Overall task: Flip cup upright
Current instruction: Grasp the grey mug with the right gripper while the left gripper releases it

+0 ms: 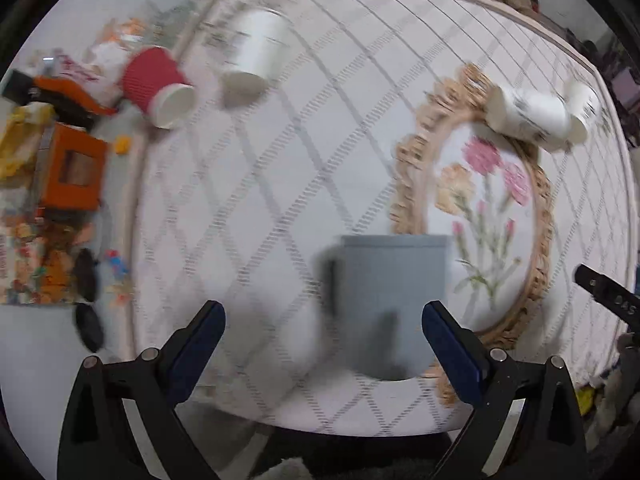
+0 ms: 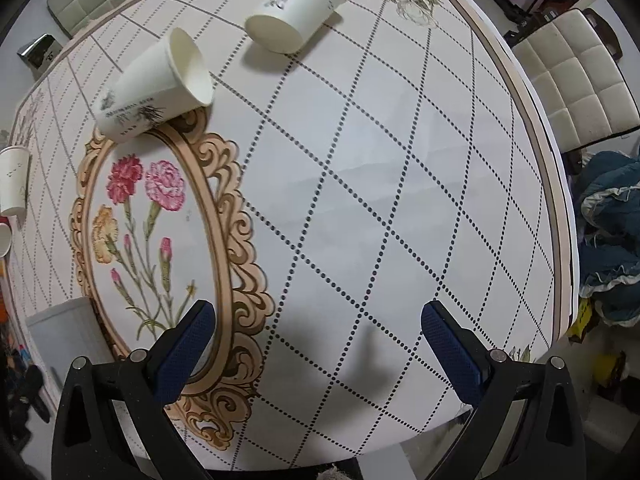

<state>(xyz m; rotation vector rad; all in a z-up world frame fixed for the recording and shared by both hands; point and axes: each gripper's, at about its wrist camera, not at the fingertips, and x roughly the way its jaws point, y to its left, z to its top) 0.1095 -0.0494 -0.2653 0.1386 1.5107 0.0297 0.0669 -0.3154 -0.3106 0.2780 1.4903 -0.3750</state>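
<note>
Jaws: I see both pairs spread, gripping nothing.
Left gripper (image 1: 323, 334): hovering before my blurred grey mug (image 1: 394, 300).
Right gripper (image 2: 318, 336): above the tablecloth (image 2: 380, 200), paper cups (image 2: 154, 88) lying beyond.

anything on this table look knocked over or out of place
Yes. Two white paper cups lie on their sides: one at the top of the flower medallion, one further back. In the left wrist view a red cup and another white cup are tipped too. The grey mug stands straight; nothing looks spilled.
</note>
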